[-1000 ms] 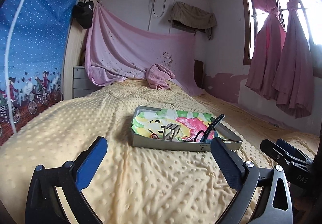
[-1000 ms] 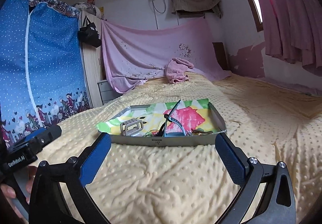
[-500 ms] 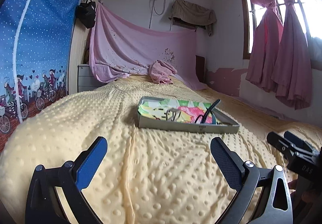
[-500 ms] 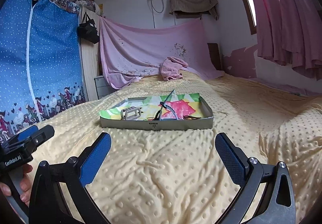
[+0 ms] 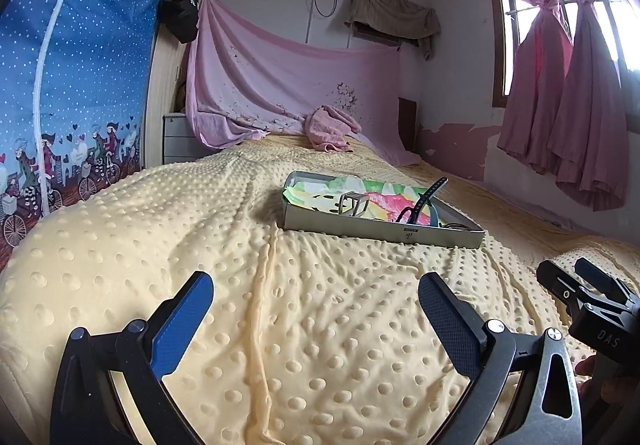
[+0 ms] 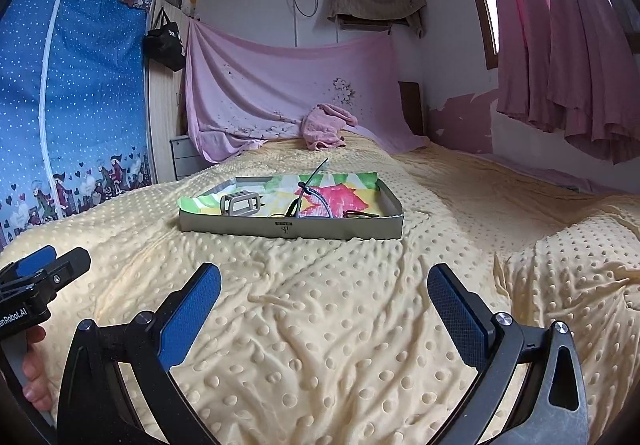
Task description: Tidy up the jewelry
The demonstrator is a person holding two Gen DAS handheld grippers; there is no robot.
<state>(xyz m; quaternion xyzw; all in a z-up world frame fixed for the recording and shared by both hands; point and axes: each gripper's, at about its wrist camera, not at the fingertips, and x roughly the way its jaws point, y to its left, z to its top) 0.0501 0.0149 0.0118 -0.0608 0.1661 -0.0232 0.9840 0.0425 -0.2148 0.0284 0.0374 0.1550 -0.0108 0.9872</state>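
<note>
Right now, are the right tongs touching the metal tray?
Apart. The right wrist view shows bare yellow blanket between the open right tongs and the metal tray.

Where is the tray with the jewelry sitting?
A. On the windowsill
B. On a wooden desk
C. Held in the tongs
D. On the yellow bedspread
D: the tray rests on the dotted yellow bedspread, ahead of both open, empty tongs.

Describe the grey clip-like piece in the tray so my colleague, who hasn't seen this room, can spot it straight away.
Start at the yellow dotted blanket covering the bed, then find the shallow grey metal tray lined with bright floral paper. The grey clip stands at the tray's left end: a boxy, barred frame, unlike the thin dark band and cords lying to its right.
</note>
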